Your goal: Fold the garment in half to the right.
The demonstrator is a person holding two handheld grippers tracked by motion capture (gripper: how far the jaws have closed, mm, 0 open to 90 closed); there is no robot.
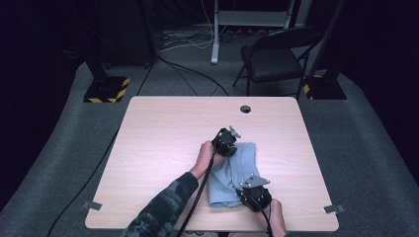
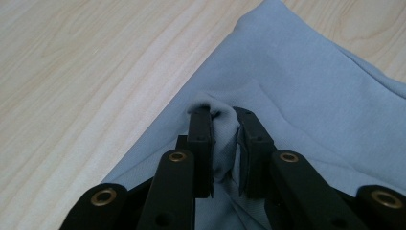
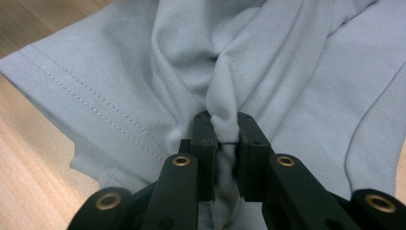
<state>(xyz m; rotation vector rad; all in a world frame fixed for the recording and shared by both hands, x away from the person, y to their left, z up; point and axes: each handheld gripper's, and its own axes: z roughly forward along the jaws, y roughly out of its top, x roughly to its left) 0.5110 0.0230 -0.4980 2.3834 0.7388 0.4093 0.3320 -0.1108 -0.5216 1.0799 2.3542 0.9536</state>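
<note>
A light blue folded garment lies on the wooden table, right of centre near the front. My left gripper sits at the garment's far left corner, shut on a pinch of the blue cloth that bunches up between its black jaws. My right gripper is at the garment's near edge, shut on a gathered fold of the same cloth, with a stitched hem running to the left of it. Both grippers are low, close to the tabletop.
A cable hole sits near the table's far edge. A folding chair and a stand base with yellow-black tape are on the carpet beyond the table. Bare wood lies left of the garment.
</note>
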